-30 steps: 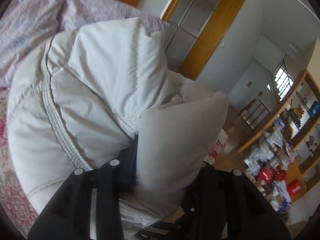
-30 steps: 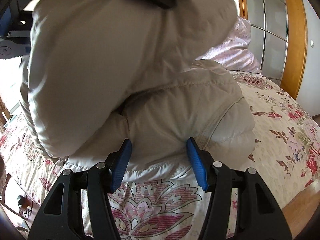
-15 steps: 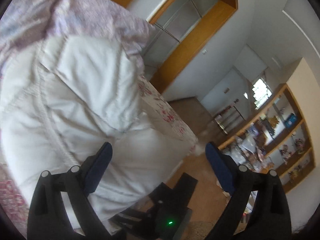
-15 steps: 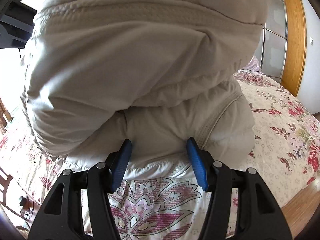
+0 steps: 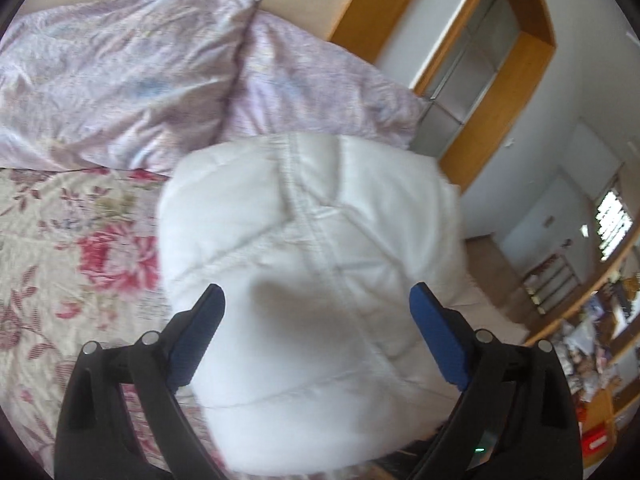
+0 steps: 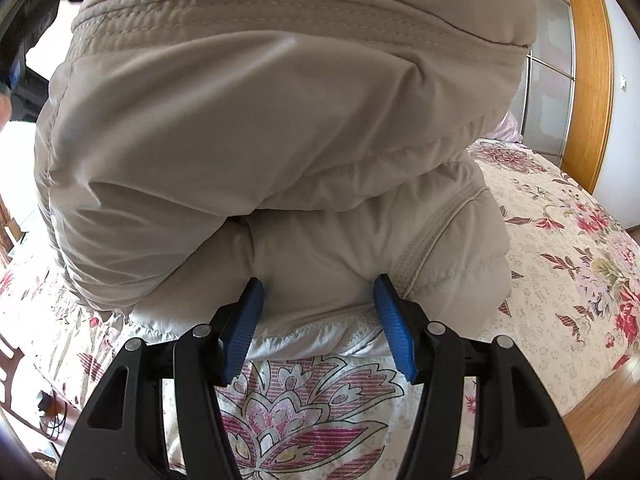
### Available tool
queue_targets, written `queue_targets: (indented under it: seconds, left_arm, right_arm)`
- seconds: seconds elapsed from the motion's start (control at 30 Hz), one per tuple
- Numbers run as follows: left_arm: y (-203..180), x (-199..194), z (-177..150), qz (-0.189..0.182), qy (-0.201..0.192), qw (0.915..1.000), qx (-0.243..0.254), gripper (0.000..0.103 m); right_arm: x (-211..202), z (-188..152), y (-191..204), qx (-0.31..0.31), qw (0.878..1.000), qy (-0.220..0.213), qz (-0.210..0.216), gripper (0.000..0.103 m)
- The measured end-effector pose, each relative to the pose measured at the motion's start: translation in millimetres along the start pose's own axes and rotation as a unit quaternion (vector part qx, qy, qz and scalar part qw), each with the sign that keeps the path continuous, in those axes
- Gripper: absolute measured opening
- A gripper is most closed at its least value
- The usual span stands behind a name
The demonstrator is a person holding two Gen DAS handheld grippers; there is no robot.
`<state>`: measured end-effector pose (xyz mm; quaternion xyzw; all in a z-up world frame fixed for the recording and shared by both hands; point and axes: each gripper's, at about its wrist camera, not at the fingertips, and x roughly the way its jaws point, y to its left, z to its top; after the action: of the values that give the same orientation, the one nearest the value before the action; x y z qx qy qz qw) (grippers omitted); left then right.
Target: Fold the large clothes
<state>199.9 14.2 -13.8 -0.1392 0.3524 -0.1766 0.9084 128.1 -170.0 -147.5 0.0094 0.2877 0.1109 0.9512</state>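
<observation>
The padded white jacket was heaped, folded over, on the floral bed. Its near edge was gripped by the right tongs; the left tongs were spread wide, empty. The bulge should be pressed flat before any further fold.

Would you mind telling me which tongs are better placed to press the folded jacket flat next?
Probably left: the left tongs stand open above the jacket, while the right tongs grip its lower edge.

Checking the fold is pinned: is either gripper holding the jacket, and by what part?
The right gripper clamps the puffy jacket at the bottom layer's near edge. The left gripper holds nothing; its jaws stand wide.
</observation>
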Motion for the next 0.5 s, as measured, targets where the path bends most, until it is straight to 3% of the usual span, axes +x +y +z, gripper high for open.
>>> queue_targets:
  seconds: [0.13, 0.27, 0.5]
  left_arm:
    - [10.6, 3.3, -8.8, 0.034, 0.003, 0.9994, 0.01, 0.092]
    - [12.5, 24.0, -10.7, 0.041, 0.025, 0.9987, 0.018, 0.092]
    - [-11.2, 43.7, -20.3, 0.065, 0.037, 0.9952, 0.063, 0.091]
  right_arm:
    - [0.0, 0.0, 0.2, 0.0, 1.0, 0.0, 0.0, 0.06]
    - [0.1, 0.2, -0.5, -0.001, 1.0, 0.0, 0.0, 0.06]
    - [-0.5, -0.7, -5.0, -0.005, 1.0, 0.0, 0.001, 0.06]
